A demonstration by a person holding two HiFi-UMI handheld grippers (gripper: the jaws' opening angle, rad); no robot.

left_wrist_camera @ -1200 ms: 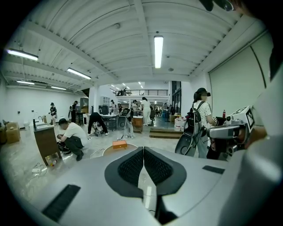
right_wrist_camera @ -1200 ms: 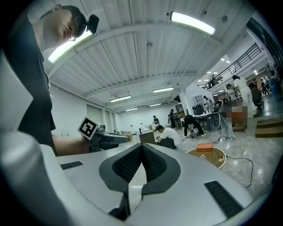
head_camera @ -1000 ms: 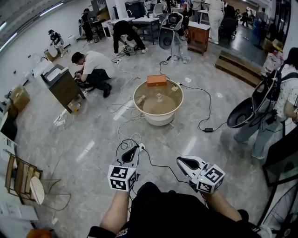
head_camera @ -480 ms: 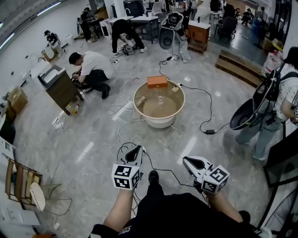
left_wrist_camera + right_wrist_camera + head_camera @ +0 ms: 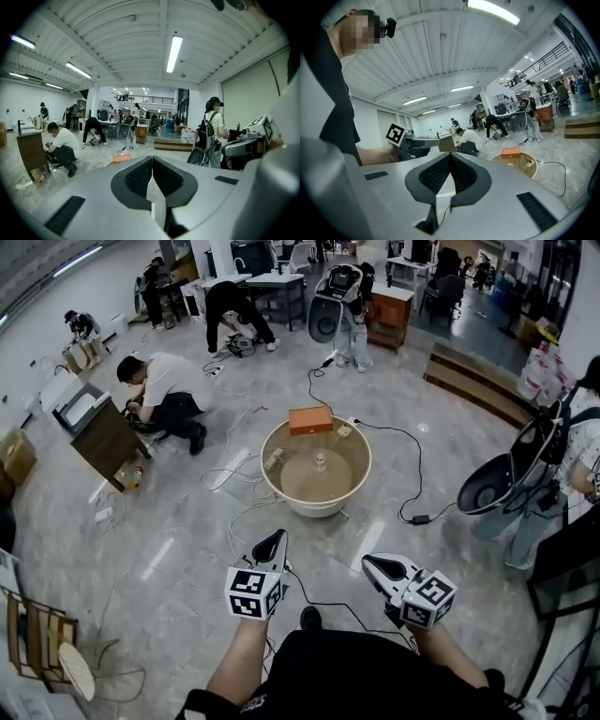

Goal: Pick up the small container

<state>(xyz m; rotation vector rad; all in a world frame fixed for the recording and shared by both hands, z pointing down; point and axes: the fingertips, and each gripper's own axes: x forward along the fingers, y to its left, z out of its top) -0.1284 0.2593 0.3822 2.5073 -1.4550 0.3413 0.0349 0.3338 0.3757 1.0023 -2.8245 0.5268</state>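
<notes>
A round beige tub-like table [image 5: 359, 448] stands on the floor ahead of me. An orange box [image 5: 310, 420] lies on its far rim, and a small pale container-like piece [image 5: 320, 461] sits at its centre, too small to make out. Two more small items [image 5: 274, 459] rest near its rim. My left gripper [image 5: 273, 537] and right gripper [image 5: 368, 562] hover above the floor, well short of the table, both shut and empty. In the left gripper view the jaws [image 5: 152, 158] are pressed together; the right gripper [image 5: 450, 155] looks the same.
Cables [image 5: 246, 521] run across the floor between me and the table. A person with a backpack and a black dish-shaped seat [image 5: 497, 486] stands to the right. A crouching person [image 5: 164, 390] and a brown cabinet [image 5: 98, 432] are at the left.
The view has shifted forward and the round table now lies a little nearer. Both grippers keep the same stance and stay shut.
</notes>
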